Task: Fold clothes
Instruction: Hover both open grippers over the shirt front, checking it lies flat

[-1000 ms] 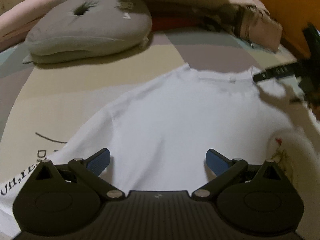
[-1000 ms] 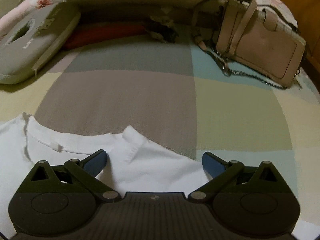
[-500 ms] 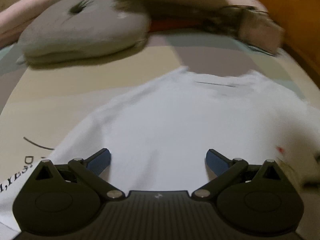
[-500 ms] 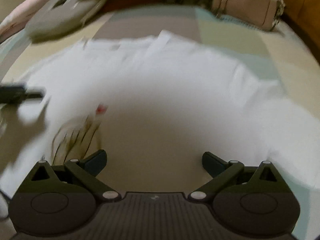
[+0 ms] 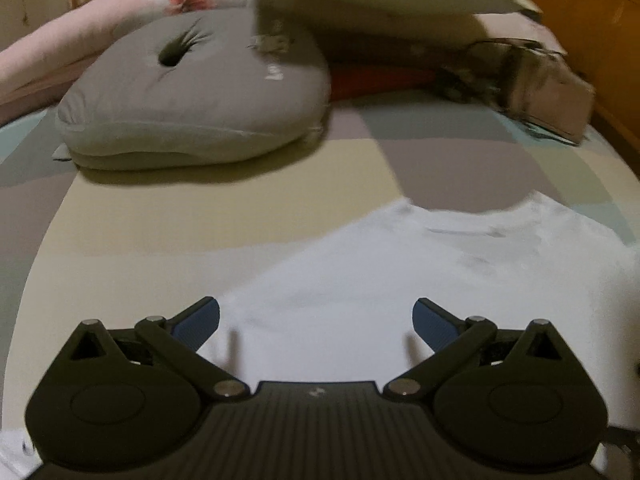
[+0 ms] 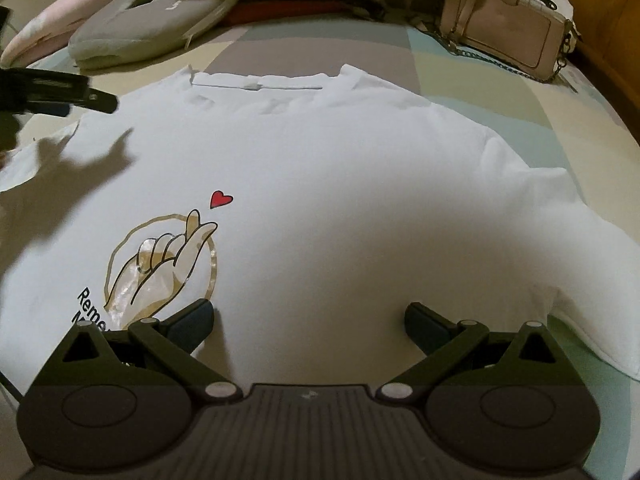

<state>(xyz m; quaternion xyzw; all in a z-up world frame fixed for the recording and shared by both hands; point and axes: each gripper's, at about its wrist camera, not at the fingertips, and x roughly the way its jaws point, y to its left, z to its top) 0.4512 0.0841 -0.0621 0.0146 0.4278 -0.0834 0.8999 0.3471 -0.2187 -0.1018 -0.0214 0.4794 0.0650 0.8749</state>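
Note:
A white T-shirt (image 6: 340, 168) lies flat on the bed, collar toward the pillows, with a hand drawing and a red heart (image 6: 221, 199) printed on its chest. My right gripper (image 6: 308, 320) hovers open over the shirt's lower middle, nothing between its fingers. In the left wrist view the same shirt (image 5: 400, 272) spreads ahead, and my left gripper (image 5: 316, 322) is open above its left side. The left gripper's dark finger (image 6: 80, 90) shows at the far left of the right wrist view, over the shirt's left shoulder.
A grey cushion (image 5: 192, 92) lies behind the shirt on the left, with pink floral bedding (image 5: 120, 20) beyond. A beige handbag with a chain (image 6: 508, 24) sits at the back right. The checked bed sheet (image 5: 140, 220) surrounds the shirt. A wooden headboard (image 5: 592, 20) is at the right.
The right gripper has pulled back from the collar and now sees the whole shirt front. The left gripper shifted left and slightly back; the right gripper has left its view.

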